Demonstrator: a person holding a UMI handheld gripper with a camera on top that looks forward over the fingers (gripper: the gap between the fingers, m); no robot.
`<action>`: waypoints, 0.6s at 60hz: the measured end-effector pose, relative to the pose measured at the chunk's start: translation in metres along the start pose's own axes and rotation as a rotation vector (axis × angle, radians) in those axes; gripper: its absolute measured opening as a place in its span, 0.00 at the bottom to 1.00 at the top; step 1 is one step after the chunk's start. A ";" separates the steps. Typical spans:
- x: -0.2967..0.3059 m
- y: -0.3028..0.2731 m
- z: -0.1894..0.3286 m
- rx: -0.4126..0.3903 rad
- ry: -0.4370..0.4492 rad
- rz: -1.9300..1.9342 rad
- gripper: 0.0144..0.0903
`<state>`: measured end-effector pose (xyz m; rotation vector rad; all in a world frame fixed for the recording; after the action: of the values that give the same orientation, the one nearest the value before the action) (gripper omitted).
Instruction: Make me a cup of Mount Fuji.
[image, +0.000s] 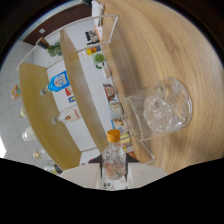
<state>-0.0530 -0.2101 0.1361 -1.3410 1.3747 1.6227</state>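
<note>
A shelf with small things stands far off. The gripper squeezes a little bottle with an orange cap, still on. Beside it, a glass of ice sits on the table. I think pouring is still to come.

Gripper rolled hard sideways — jaws clamped either side of the bottle.

No wording can be read anywhere. The blue label on a shelf bottle and the small bottle with the orange cap show only blurred marks
</note>
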 end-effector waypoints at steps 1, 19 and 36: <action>0.001 0.000 0.000 -0.006 -0.015 0.029 0.27; -0.002 -0.002 -0.002 -0.008 -0.067 0.174 0.27; -0.024 0.024 -0.002 -0.017 0.029 -0.269 0.27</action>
<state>-0.0677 -0.2146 0.1664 -1.4935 1.1422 1.4434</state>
